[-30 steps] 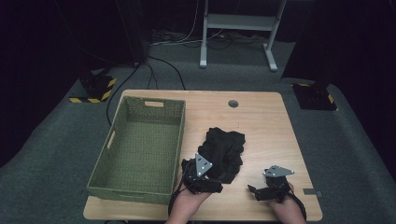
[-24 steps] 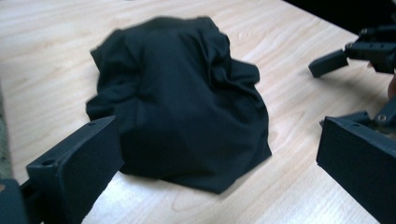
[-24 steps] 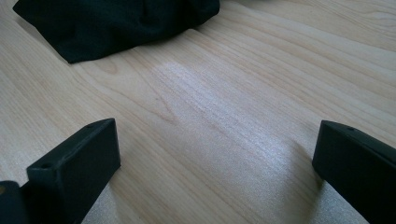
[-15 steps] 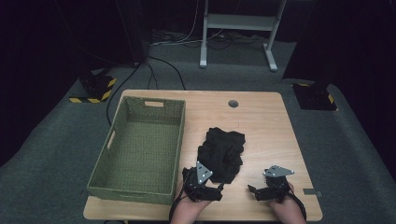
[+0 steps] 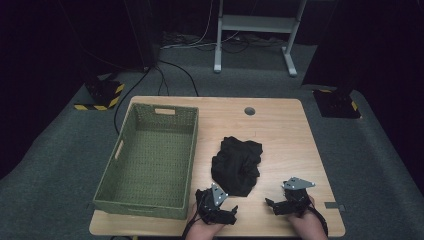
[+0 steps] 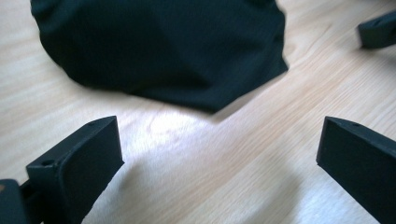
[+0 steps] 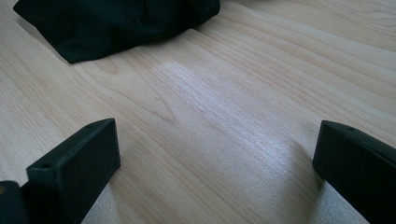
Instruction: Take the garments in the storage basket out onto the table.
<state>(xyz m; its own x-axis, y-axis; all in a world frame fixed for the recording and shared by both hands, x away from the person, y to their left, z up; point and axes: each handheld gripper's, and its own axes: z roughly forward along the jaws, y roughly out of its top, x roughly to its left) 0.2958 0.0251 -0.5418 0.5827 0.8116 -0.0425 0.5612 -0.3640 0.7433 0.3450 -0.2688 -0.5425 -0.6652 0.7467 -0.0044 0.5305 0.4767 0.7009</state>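
A crumpled black cloth (image 5: pixel 237 164) lies in the middle of the wooden table (image 5: pixel 280 130). My left gripper (image 5: pixel 226 214) rests near the front edge, just short of the cloth's near hem, open with bare wood between its jaws. In the left gripper view the cloth (image 6: pixel 163 46) lies ahead of the open gripper (image 6: pixel 219 154). My right gripper (image 5: pixel 272 205) sits at the front right, open and pointing left. In its own view the right gripper (image 7: pixel 215 158) stands over bare wood, with the cloth (image 7: pixel 112 23) at the upper left.
A green woven basket (image 5: pixel 150 157) with nothing in it stands on the table's left half. A round cable hole (image 5: pixel 249 111) sits near the far edge. The other gripper's jaw tip (image 6: pixel 378 30) shows at the left gripper view's upper right. Dark carpet and a metal stand (image 5: pixel 255 30) lie beyond.
My left gripper has drawn back from the cloth's near part toward the front edge and now rests on bare wood. The right gripper has barely moved.
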